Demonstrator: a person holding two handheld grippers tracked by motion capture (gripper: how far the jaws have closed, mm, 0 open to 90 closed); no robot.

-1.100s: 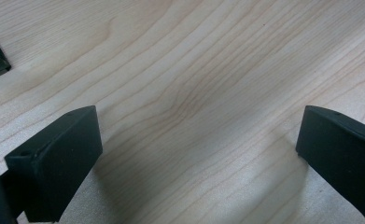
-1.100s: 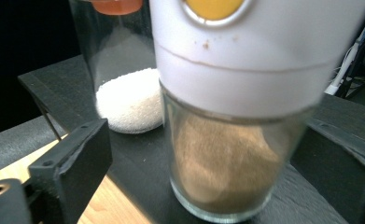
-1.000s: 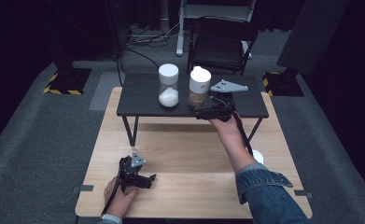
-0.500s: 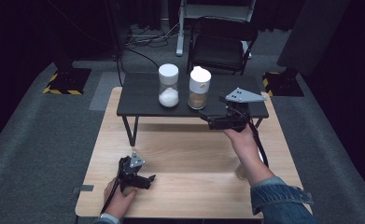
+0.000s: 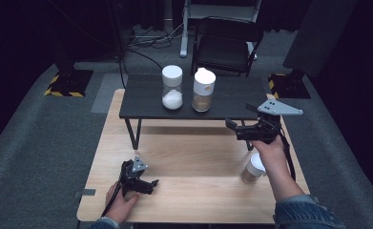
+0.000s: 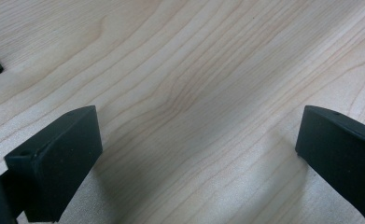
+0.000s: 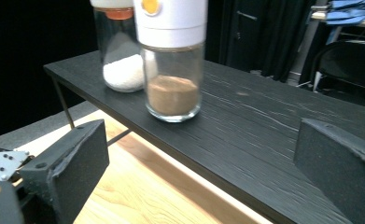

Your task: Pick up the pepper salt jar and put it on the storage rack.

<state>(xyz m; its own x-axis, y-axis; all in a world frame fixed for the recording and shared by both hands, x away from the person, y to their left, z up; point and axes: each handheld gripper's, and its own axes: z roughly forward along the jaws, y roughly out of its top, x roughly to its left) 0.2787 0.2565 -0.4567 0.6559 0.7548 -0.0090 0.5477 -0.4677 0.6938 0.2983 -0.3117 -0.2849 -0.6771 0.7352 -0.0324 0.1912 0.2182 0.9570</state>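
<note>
On the low black table (image 5: 232, 98) stand two white-lidded jars: one with white powder (image 5: 172, 87) (image 7: 119, 56) and one with brown powder (image 5: 203, 89) (image 7: 173, 74). My right gripper (image 5: 234, 129) (image 7: 203, 172) hovers off that table's front right edge and points left toward the jars. It is open, with nothing between its jaws. My left gripper (image 5: 148, 183) (image 6: 194, 158) rests low over the wooden tabletop (image 5: 198, 157) at the near left, open and empty. A third jar (image 5: 253, 168) with brown contents stands on the wood by my right forearm.
The black table rests on thin legs (image 5: 135, 133) over the far half of the wooden tabletop. A dark chair (image 5: 227, 45) and cables lie on the grey carpet behind. Bare wood (image 6: 180, 70) stretches between my two hands.
My right gripper has drawn away from the brown-powder jar, to the right and toward me, with its jaws still apart. The third jar now shows beside my forearm. The left hand has not moved.
</note>
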